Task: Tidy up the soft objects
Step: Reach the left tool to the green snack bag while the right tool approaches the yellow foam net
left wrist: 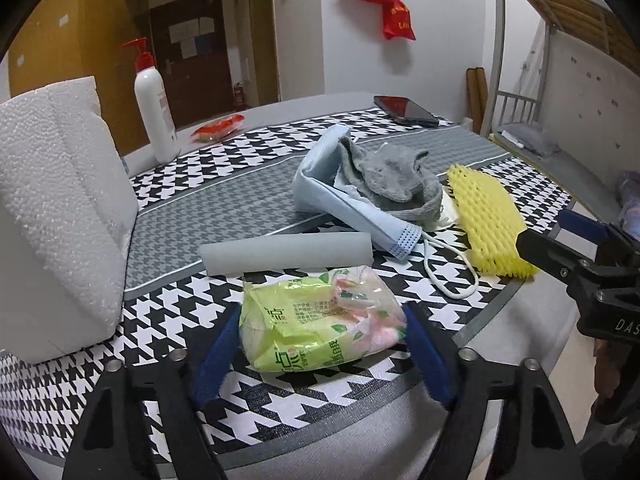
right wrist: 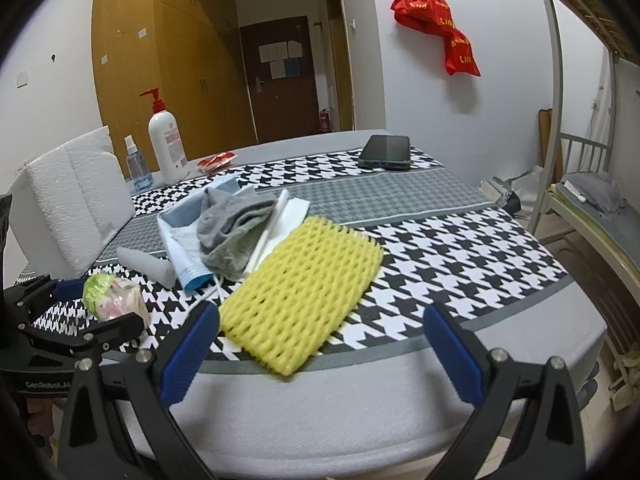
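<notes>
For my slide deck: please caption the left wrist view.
Open left gripper straddles a green tissue pack on the houndstooth table, with foam roll, face mask and yellow foam net beyond.

The left gripper (left wrist: 322, 350) is low and level, its blue-padded fingers (left wrist: 216, 354) spread wide, one on each side of what lies between them, with no clear squeeze. The right gripper (right wrist: 320, 344) stands parted wider still, holding nothing. Each gripper shows at the edge of the other's wrist view.
</notes>
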Available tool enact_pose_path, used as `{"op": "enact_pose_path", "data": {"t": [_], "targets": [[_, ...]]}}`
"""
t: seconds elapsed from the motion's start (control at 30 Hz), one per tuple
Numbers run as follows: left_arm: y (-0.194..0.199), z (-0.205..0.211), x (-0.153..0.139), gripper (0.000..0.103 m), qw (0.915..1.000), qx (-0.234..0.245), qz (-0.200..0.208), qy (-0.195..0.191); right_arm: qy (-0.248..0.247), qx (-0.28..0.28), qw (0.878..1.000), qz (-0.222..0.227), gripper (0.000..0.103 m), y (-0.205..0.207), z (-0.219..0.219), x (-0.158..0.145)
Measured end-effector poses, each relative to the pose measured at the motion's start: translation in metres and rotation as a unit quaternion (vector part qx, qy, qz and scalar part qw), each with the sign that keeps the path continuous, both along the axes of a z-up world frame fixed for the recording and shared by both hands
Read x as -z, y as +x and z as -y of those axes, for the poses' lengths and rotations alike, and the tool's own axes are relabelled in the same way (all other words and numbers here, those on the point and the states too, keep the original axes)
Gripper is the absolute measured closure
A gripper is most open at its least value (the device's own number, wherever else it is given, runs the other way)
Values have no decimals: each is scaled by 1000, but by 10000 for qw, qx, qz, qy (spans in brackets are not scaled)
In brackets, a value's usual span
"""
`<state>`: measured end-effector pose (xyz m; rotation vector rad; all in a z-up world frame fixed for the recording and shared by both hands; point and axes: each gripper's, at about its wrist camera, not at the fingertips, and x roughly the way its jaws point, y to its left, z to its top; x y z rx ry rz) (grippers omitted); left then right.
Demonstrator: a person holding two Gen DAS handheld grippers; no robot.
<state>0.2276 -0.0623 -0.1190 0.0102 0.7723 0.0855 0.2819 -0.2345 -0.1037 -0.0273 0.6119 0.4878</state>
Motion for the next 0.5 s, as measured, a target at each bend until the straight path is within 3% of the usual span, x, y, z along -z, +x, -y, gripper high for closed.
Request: {"op": "enact_pose_path", "data": {"t": [0.23,0.5], "targets": [[-3,-2,-2,27,9999,31,98,-44,-49,48,9999,-86,0,8,-5,4],[-20,-9,-15,27,9989,-24,473,-62,-285,104,9995,-131,0,15,-17,5]]}}
